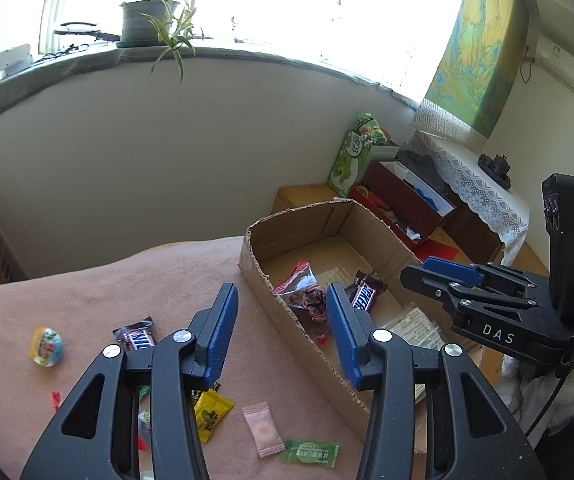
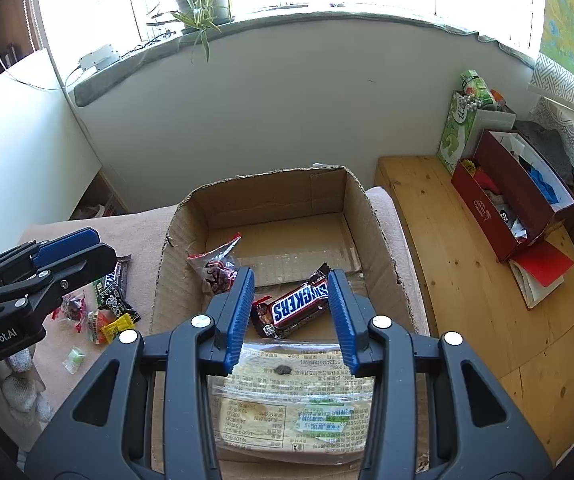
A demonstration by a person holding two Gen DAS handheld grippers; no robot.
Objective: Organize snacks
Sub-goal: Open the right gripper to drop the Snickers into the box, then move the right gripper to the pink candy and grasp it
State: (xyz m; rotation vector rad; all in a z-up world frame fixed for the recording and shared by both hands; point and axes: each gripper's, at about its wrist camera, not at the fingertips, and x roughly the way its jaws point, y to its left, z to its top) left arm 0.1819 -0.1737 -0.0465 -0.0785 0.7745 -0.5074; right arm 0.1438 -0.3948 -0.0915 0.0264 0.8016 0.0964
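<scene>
An open cardboard box [image 2: 371,216] sits on a pink cloth [image 1: 99,292]. Inside lie a Snickers bar [image 2: 299,306], a clear red-edged bag of dark snacks [image 2: 217,264] and a flat clear pack of pancakes [image 2: 291,400]. My right gripper [image 2: 291,312] is open and empty above the Snickers bar. My left gripper [image 1: 281,330] is open and empty over the box's left wall [image 1: 287,312]. Loose on the cloth lie another Snickers bar [image 1: 135,334], a round jelly cup [image 1: 46,346], a yellow candy [image 1: 211,414], a pink sachet [image 1: 263,429] and a green sachet [image 1: 310,452].
A wooden bench [image 2: 459,264] stands to the right of the box with a red box of odds and ends [image 2: 515,196] and a green carton [image 2: 457,132]. A white wall [image 1: 167,152] and a windowsill with a plant [image 1: 147,20] lie behind.
</scene>
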